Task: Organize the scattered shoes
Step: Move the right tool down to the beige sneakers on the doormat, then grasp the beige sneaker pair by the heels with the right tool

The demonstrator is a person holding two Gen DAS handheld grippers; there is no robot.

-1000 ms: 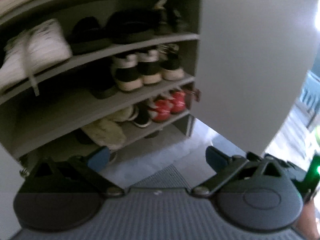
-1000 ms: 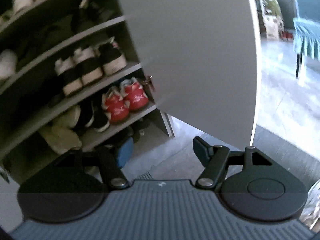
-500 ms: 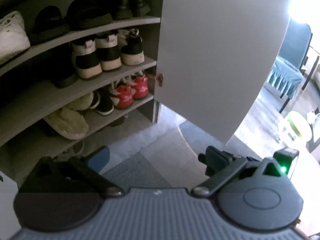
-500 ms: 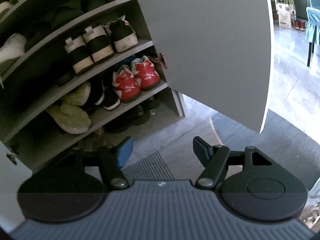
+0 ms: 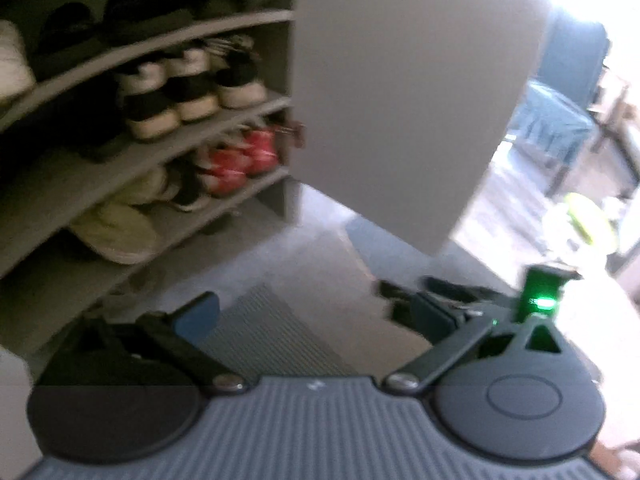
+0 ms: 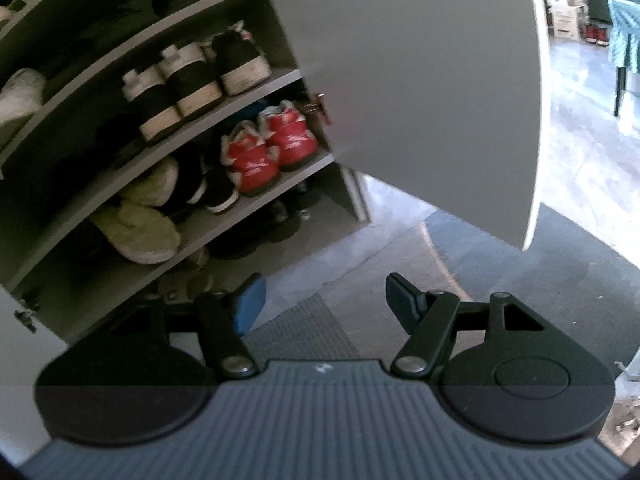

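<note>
Shoes fill an open grey shoe cabinet [image 6: 224,100] at the left of both frames: red sneakers [image 6: 268,148] on a lower shelf, black-and-white sneakers [image 6: 192,76] above them. Grey cabinet door [image 6: 420,80] hangs open, upper centre. Left gripper [image 5: 316,312] and right gripper [image 6: 324,300] are both spread wide, empty, over grey floor

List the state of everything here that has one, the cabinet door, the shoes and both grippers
cabinet door: swung open.
red sneakers: paired, side by side on a shelf.
black-and-white sneakers: lined up on the shelf above.
left gripper: open, empty.
right gripper: open, empty.
</note>
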